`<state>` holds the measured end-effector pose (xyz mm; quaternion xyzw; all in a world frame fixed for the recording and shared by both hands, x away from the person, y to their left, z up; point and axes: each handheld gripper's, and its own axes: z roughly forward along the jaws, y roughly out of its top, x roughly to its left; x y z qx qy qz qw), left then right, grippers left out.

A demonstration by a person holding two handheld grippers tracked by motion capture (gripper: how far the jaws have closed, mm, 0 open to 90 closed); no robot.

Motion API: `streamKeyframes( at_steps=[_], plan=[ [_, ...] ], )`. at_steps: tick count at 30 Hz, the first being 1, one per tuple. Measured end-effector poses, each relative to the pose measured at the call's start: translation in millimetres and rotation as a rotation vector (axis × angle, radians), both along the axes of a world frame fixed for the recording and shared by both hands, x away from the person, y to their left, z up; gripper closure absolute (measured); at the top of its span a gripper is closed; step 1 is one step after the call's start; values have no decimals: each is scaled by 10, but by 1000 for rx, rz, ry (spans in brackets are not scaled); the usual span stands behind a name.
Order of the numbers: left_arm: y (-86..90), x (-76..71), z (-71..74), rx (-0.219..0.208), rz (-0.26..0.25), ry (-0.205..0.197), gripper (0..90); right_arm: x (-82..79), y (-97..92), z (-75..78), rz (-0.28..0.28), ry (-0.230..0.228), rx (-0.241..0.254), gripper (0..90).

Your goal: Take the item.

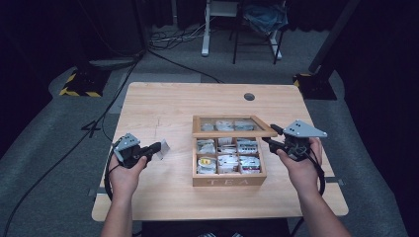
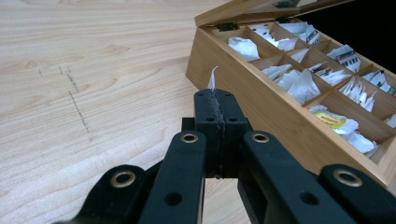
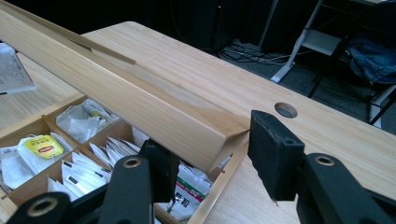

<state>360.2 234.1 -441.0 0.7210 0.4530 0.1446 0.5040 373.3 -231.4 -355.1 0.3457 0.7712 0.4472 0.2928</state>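
High view: box lid (image 1: 232,132) (half-raised), edge gripped

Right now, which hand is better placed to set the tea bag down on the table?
Left. The left gripper is shut on the tea bag over bare table, while the right gripper grips the box lid corner.

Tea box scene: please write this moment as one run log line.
left gripper: shut on tea bag | right gripper: holds lid corner | tea box: open
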Motion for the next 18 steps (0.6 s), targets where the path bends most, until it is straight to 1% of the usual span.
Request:
streamKeyframes(
  at_steps=[1,4,7,13,16,18],
  plan=[
    [6,5,-12,-6,2,5,894,0,0,0,0,0,0,544],
    [34,28,-63,-7,14,15,894,0,0,0,0,-1,0,544],
    [61,44,-107,-21,26,26,894,0,0,0,0,0,0,544],
    [105,76,-191,-21,49,44,894,-2,1,-1,0,-1,-3,544],
    [116,93,-229,-14,42,57,893,-2,1,-1,0,-1,-3,544],
    [120,105,-248,-9,30,59,893,-3,2,-1,0,-1,-4,545]
  ],
)
